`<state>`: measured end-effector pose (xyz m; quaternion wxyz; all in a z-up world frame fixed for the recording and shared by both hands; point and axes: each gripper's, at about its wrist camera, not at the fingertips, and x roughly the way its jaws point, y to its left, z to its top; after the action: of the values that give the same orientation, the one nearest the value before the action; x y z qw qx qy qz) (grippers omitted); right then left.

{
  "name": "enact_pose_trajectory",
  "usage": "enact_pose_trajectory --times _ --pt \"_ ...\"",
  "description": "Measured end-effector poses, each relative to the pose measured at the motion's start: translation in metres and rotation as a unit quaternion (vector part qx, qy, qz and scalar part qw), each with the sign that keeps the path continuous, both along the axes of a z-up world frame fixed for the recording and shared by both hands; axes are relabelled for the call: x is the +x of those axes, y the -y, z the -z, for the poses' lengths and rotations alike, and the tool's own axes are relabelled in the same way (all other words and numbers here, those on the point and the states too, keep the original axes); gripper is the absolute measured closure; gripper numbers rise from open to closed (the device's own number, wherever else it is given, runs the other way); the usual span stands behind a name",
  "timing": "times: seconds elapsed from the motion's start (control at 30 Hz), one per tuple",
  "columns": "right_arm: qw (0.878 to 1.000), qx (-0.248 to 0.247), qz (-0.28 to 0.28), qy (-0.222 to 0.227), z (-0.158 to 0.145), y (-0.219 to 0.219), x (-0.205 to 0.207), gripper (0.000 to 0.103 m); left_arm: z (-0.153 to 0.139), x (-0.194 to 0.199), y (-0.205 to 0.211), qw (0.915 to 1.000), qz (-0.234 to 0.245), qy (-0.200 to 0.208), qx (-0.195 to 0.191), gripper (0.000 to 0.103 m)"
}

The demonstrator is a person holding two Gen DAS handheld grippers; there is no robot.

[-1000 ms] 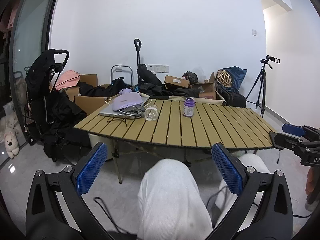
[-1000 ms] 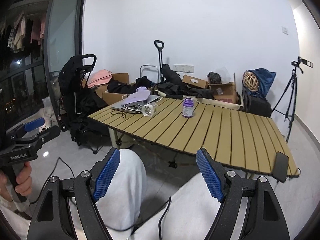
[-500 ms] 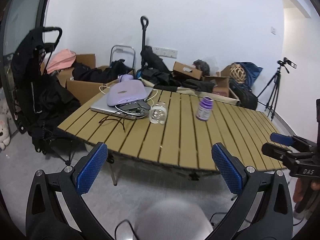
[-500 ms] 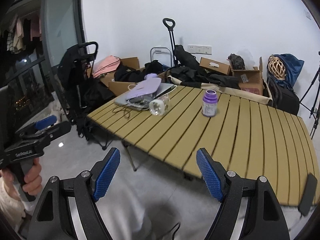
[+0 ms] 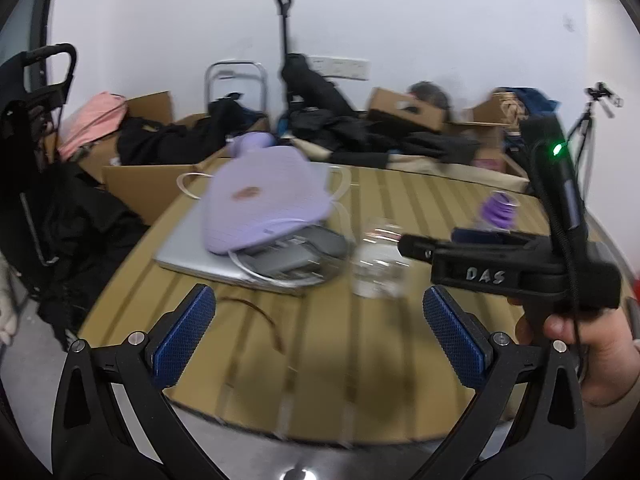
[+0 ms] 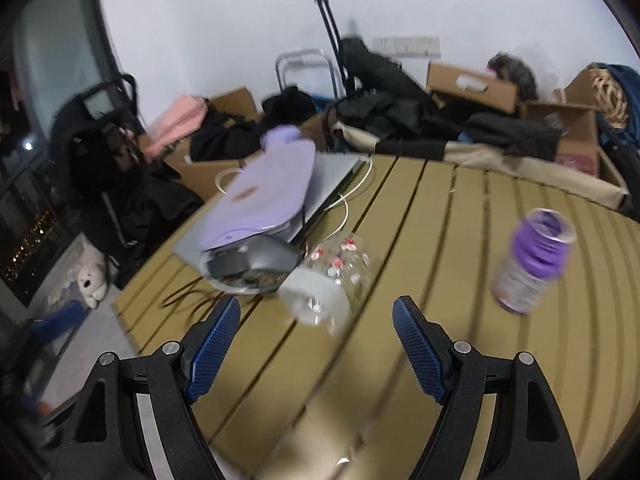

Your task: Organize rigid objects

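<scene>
A clear glass jar [image 6: 332, 280] lies on its side on the slatted wooden table [image 6: 440, 264]; it also shows in the left wrist view [image 5: 378, 266]. A purple-capped bottle [image 6: 530, 262] stands to its right, partly hidden in the left wrist view [image 5: 498, 212]. A lilac case [image 5: 266, 198] lies on a silver laptop [image 5: 192, 256] with a grey device [image 6: 256, 260] and white cables. My left gripper [image 5: 320, 336] is open over the table's near edge. My right gripper [image 6: 316, 350] is open, just short of the jar, and shows in the left wrist view [image 5: 412, 246].
Behind the table are cardboard boxes [image 6: 472, 84], dark clothes and bags [image 5: 360, 132], a trolley handle [image 5: 282, 20] and a tripod [image 5: 596, 108]. A black stroller [image 5: 36, 120] stands at the left. A thin brown cord [image 5: 260, 316] lies on the slats.
Both grippers have moved forward and closer to the table; my knees have left the views. The right gripper now reaches toward the jar. Both stay open.
</scene>
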<state>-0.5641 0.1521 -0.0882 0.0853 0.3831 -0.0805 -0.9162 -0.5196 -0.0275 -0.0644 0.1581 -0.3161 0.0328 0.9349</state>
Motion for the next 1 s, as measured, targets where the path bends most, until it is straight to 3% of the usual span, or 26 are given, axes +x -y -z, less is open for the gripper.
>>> enact_pose_trajectory --times 0.17,0.37,0.47,0.67,0.83,0.93,1.0 --pt "0.999 0.007 0.004 0.038 0.038 0.009 -0.049 0.020 0.010 -0.041 0.007 0.9998 -0.012 0.012 -0.003 0.000" --pt "0.998 0.009 0.009 0.064 0.064 0.007 -0.061 0.023 0.019 -0.063 -0.002 0.9996 -0.020 0.014 -0.012 0.000" --pt "0.998 0.011 -0.013 0.055 0.063 -0.002 -0.052 0.028 0.020 -0.066 -0.010 0.9993 -0.018 0.031 0.008 0.000" --pt "0.993 0.021 -0.104 0.046 0.059 -0.039 -0.006 0.029 0.034 -0.071 -0.058 0.9962 0.028 0.080 0.023 0.000" --pt "0.981 0.083 -0.177 0.004 0.059 -0.044 0.035 0.025 0.050 -0.080 -0.113 0.9859 0.078 0.140 0.047 0.004" --pt "0.978 0.087 -0.189 -0.003 0.061 -0.048 0.040 0.024 0.061 -0.082 -0.150 0.9782 0.115 0.166 0.049 0.016" --pt "0.976 0.108 -0.186 -0.011 0.062 -0.050 0.044 0.024 0.074 -0.083 -0.167 0.9773 0.112 0.179 0.022 0.038"
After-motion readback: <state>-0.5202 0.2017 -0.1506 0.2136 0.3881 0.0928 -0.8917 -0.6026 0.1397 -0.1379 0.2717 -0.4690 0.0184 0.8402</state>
